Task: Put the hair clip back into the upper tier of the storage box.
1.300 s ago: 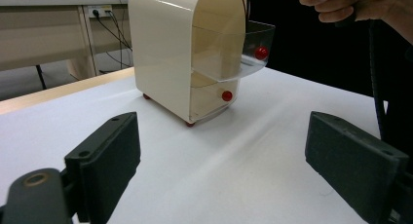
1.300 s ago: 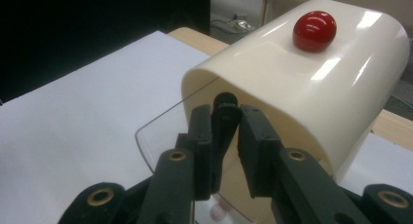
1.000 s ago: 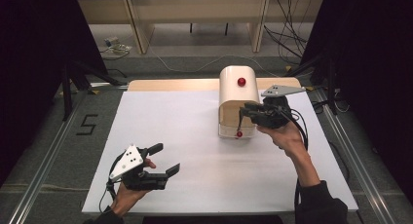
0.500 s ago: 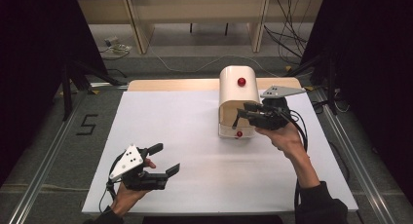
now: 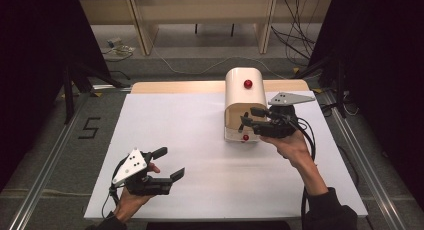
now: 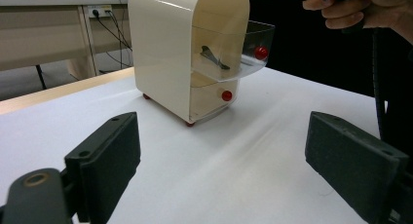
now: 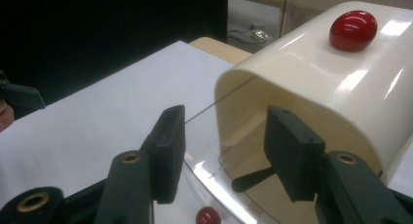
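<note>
Two tools spread apart. Left tool (image 5: pixel 167 163) at 7 o'clock on the white counter (image 5: pixel 200 140), holding nothing. Cream cabinet (image 5: pixel 244 102) at 1 o'clock, clear upper drawer (image 6: pixel 243 53) pulled out; right tool (image 5: pixel 248 116) above the drawer.

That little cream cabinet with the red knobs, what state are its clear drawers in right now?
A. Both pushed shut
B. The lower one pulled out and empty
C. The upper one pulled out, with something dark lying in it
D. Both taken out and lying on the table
C: in the left gripper view the upper drawer juts out of the cabinet with a dark tool inside, while the lower drawer sits in.
</note>
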Action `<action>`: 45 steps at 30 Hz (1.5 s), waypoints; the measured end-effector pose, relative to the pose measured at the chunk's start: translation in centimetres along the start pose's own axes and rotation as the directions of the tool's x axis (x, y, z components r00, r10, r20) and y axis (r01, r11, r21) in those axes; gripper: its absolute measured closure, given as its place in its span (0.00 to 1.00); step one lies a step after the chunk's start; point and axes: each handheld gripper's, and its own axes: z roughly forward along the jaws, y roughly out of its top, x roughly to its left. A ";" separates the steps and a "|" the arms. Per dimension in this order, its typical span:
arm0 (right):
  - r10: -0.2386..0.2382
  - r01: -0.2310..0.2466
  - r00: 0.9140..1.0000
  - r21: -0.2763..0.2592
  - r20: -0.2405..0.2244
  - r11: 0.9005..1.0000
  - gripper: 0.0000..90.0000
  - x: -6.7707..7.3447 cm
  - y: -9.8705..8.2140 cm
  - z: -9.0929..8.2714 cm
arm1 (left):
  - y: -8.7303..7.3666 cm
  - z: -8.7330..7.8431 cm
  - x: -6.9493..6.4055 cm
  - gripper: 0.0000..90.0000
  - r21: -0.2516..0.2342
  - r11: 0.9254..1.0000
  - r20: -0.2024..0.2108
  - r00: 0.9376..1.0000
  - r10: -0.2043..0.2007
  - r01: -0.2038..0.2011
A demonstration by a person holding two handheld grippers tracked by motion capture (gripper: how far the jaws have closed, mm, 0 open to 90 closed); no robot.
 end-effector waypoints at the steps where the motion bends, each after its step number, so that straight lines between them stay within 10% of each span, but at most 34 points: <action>1: 0.003 -0.003 1.000 -0.002 0.004 1.000 0.54 0.1 -0.1 -0.1 | 0.0 0.0 0.0 0.14 0.001 1.000 0.000 1.000 0.001 -0.001; 45: -0.004 -0.004 0.997 -0.103 -0.075 0.995 0.33 3.6 -3.1 -0.5 | 0.0 0.0 0.0 0.14 0.007 1.000 0.006 1.000 0.000 0.000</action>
